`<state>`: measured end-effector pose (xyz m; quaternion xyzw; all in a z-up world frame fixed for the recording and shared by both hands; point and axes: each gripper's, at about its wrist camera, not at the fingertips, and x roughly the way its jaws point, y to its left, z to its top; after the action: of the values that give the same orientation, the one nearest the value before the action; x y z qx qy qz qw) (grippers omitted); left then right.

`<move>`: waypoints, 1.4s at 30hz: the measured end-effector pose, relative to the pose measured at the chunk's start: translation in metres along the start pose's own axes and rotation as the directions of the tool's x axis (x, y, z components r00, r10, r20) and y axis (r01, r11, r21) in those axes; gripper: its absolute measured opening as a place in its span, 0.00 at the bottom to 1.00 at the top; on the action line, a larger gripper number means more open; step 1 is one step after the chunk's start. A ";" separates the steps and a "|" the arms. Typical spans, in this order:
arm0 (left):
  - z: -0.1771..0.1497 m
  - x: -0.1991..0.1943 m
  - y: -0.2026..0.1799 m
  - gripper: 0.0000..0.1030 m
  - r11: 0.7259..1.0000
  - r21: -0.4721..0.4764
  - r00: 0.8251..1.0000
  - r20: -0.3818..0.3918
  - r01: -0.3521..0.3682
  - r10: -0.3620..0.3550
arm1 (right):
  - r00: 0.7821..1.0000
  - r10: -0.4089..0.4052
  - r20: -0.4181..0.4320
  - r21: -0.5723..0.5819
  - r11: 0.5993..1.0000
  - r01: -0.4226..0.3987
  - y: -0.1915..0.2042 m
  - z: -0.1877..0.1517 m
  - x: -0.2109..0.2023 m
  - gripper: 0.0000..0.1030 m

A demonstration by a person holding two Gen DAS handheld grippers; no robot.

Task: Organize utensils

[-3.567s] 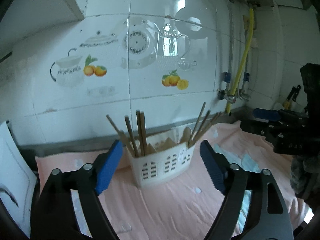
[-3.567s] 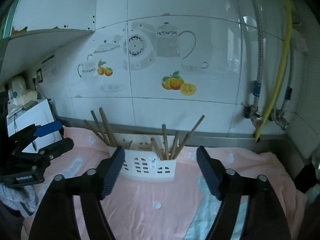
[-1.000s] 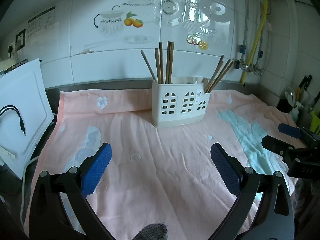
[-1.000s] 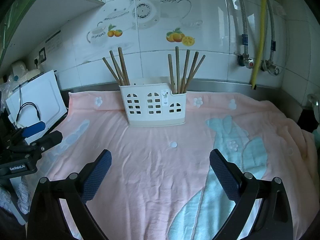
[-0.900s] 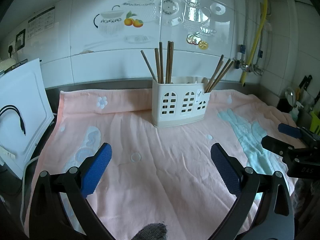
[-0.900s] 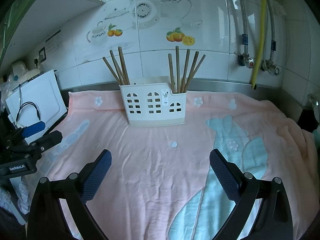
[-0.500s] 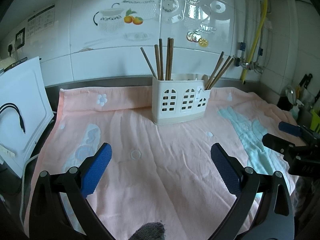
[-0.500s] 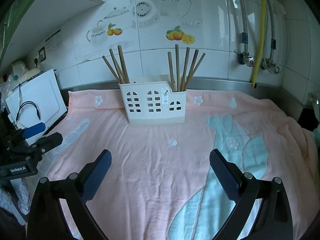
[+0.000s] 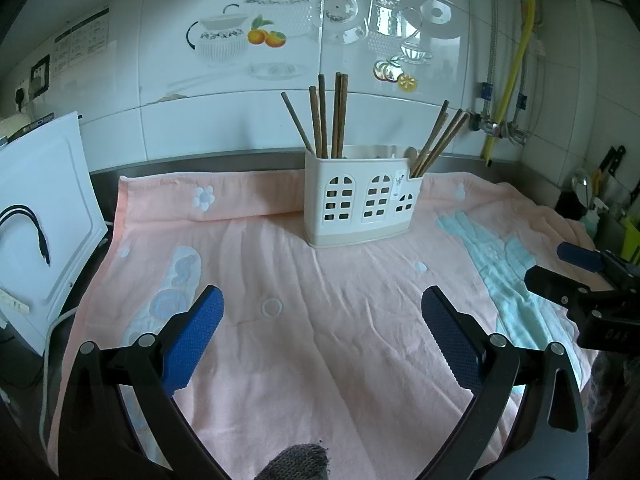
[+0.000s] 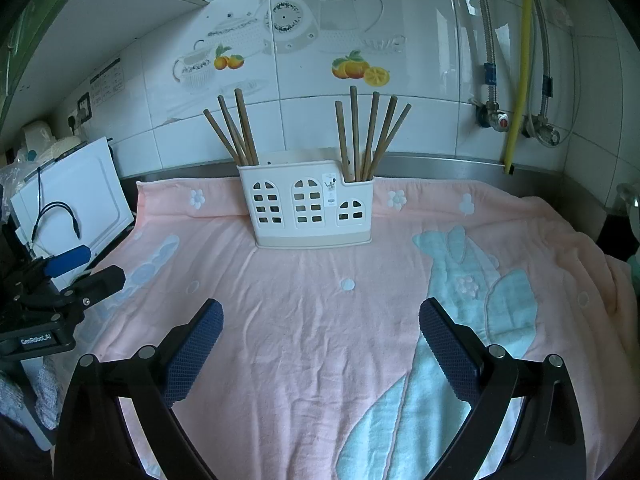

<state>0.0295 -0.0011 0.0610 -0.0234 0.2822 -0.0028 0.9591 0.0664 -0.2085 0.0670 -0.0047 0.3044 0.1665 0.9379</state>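
White tiles with teapot and orange decals [image 10: 352, 68] are filling the wall behind a counter, and a pink towel [image 10: 320, 320] with pale blue and white patches is covering that counter. I am seeing the caddy [image 10: 308, 208] standing upright on the towel near the wall, white plastic with window-shaped cut-outs and a small sticker I cannot read. Brown chopsticks [image 10: 236, 128] are leaning out of its left end and another bunch [image 10: 368, 136] is rising from its right end; the middle is showing nothing tall. A white board [image 9: 40, 216] with a black cable is leaning at the left edge, and a yellow hose [image 10: 520, 64] is running down the wall by the valves on the right. "GenRobot.AI" is reading on the left gripper's body in the right view. I am holding my left gripper [image 9: 320, 332] spread wide and empty above the towel, well short of the caddy. My right gripper [image 10: 320, 336] is hanging likewise, blue pads [image 10: 192, 344] far apart.
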 end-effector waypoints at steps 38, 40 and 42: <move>-0.001 0.003 0.001 0.95 1.000 0.000 1.000 -0.006 0.002 -0.002 | 1.000 0.009 -0.006 0.003 1.000 -0.009 -0.001 -0.002 0.003 0.92; -0.002 0.003 0.000 0.95 1.000 0.001 1.000 -0.006 0.004 -0.004 | 1.000 0.008 -0.006 0.001 1.000 -0.008 -0.002 -0.002 0.003 0.92; -0.001 0.003 -0.001 0.95 1.000 0.001 1.000 -0.005 0.005 -0.005 | 1.000 0.009 -0.007 0.002 1.000 -0.009 -0.002 -0.002 0.003 0.92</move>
<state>0.0313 -0.0018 0.0583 -0.0235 0.2847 -0.0055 0.9583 0.0682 -0.2096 0.0638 -0.0031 0.3080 0.1703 0.9360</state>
